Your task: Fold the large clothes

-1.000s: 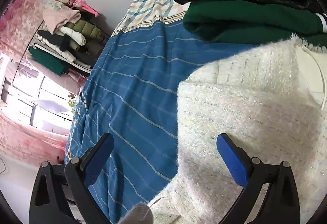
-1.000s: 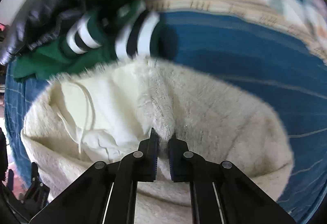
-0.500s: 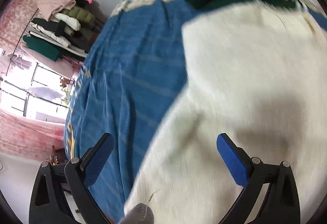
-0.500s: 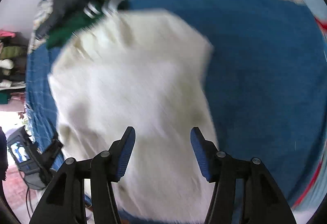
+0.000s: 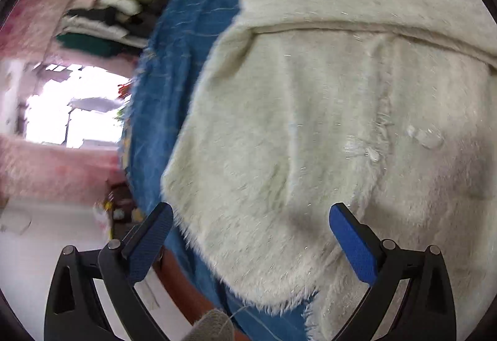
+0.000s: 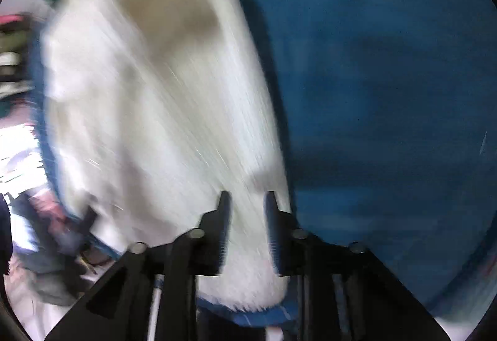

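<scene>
Blue bedspread [image 5: 174, 67] is carrying the cream fuzzy coat [image 5: 326, 111], lying at twelve o'clock beyond the wide-spread left gripper [image 5: 248, 235]; the right gripper [image 6: 247, 210], jaws just narrowing, is gripping nothing.

Motion blur smears the white fuzzy coat [image 6: 161, 111] and blue bedspread [image 6: 388, 92] throughout the right wrist view.

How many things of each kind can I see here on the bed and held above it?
Fluffy cream coat: 1
Blue bedspread: 1
Handheld grippers, left and right: 2
Total: 4
</scene>
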`<state>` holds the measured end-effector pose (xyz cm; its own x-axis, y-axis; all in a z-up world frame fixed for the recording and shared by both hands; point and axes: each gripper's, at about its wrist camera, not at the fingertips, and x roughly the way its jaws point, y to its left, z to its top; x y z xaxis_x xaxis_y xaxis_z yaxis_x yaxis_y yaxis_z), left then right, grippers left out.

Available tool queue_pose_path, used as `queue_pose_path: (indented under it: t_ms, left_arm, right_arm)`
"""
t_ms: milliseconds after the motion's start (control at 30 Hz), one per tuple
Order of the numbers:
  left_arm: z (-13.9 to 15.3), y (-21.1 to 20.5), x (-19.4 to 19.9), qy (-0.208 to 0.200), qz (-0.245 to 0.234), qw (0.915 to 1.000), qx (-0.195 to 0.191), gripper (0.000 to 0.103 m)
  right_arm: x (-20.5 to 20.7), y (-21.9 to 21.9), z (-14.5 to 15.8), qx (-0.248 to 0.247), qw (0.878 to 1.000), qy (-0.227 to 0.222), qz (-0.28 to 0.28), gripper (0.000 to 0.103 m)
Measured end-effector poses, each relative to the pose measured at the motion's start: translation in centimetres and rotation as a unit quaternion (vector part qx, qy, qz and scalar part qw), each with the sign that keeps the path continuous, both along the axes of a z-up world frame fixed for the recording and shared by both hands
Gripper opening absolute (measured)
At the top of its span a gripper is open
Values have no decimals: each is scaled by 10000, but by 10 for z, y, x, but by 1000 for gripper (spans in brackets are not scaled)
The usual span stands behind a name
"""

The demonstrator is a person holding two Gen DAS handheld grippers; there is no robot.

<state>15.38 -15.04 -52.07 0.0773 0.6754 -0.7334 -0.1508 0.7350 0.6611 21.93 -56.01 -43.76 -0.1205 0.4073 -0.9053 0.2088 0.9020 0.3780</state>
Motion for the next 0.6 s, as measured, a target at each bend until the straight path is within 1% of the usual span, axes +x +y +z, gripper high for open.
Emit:
queue_pose_path:
  t_ms: [67,100,133,167,200,233,267,300,333,367,400,433,467,500,533,567,600]
  left_arm:
    - [0,2,4,-124,326,9993,157,103]
    - [-2,4,7,-154,452,9986,218,103]
    - [-5,7,12,-192,627,9974,297,103]
    - [-8,9,15,-228,755,9963,340,103]
    - [-11,12,20,-257,888,9950,374,103]
    - [-13,15,24,-287,982,9941,372,103]
    - [-14,18,27,-316,1050,9933,355,103]
    - [-15,22,28,-350,1093,9928,342,103]
    - [-16,21,28,-372,1103,9926,357,103]
    - [-16,21,30,-379,1096,9925,377,103]
    - [-15,22,30,-402,1095,9924,380,103]
    - [-14,22,30,-440,1084,9925,365,103]
    - [-12,21,30,-454,1076,9925,357,103]
    - [-10,19,28,-483,1071,9924,356,103]
    - [-8,18,26,-520,1064,9923,353,103]
    - [-7,16,25,-522,1065,9923,345,103]
    - [-8,14,24,-502,1077,9923,341,103]
  right_arm:
    - [31,-20,24,533,9967,-556,-258,75]
    - [43,-24,26,683,9948,-678,-324,75]
    - [64,-29,26,957,9913,-803,-427,75]
    - [80,-29,22,1150,9888,-833,-464,75]
    - [92,-25,16,1228,9882,-803,-449,75]
    - [110,-19,1,1347,9880,-652,-390,75]
    - [122,-14,-12,1354,9891,-471,-335,74]
    - [129,-4,-24,1339,9902,-313,-234,53]
    - [135,5,-32,1313,9908,-301,-138,26]
    - [140,12,-33,1063,9937,-353,31,15]
    - [143,18,-28,1002,9937,-488,88,14]
    - [146,18,-14,997,9919,-771,129,13]
    - [146,16,8,978,9885,-1137,204,13]
    - [147,13,16,987,9861,-1319,227,12]
    - [144,8,37,1009,9816,-1603,254,12]
    - [145,7,47,979,9790,-1755,333,12]
    - [147,8,50,863,9779,-1851,454,12]
